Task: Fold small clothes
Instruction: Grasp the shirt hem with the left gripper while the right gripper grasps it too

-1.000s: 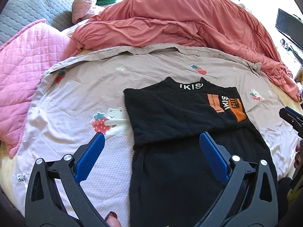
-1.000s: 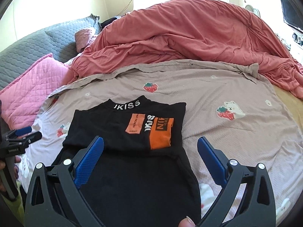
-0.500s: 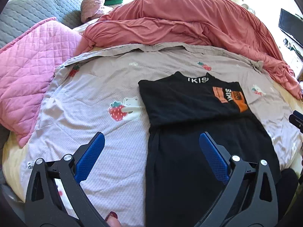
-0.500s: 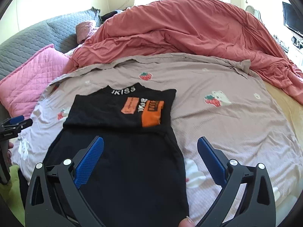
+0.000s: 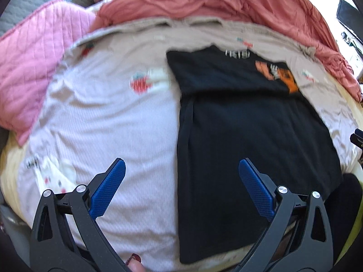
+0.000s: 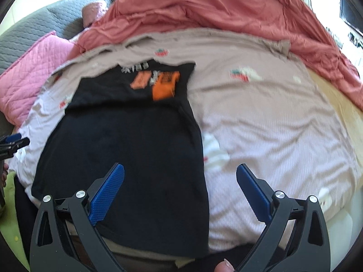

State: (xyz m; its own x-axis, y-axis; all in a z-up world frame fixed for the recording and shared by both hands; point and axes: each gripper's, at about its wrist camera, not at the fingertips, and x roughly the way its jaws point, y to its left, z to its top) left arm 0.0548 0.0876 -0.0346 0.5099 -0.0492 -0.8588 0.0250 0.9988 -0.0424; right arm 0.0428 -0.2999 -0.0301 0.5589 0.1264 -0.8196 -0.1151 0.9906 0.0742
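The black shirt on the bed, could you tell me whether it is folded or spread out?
Partly folded: the black shirt lies flat, its sides turned in to a narrow strip, with a fold layer across the top.

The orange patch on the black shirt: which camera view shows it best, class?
The right wrist view: the orange patch lies nearly whole and central on the black shirt. The left wrist view shows it off to the side, smaller and more blurred.

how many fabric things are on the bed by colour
black: 1, the shirt
pink: 1, the quilted pillow
salmon red: 1, the duvet
beige printed: 1, the sheet
grey: 1, the quilted cushion
total: 5
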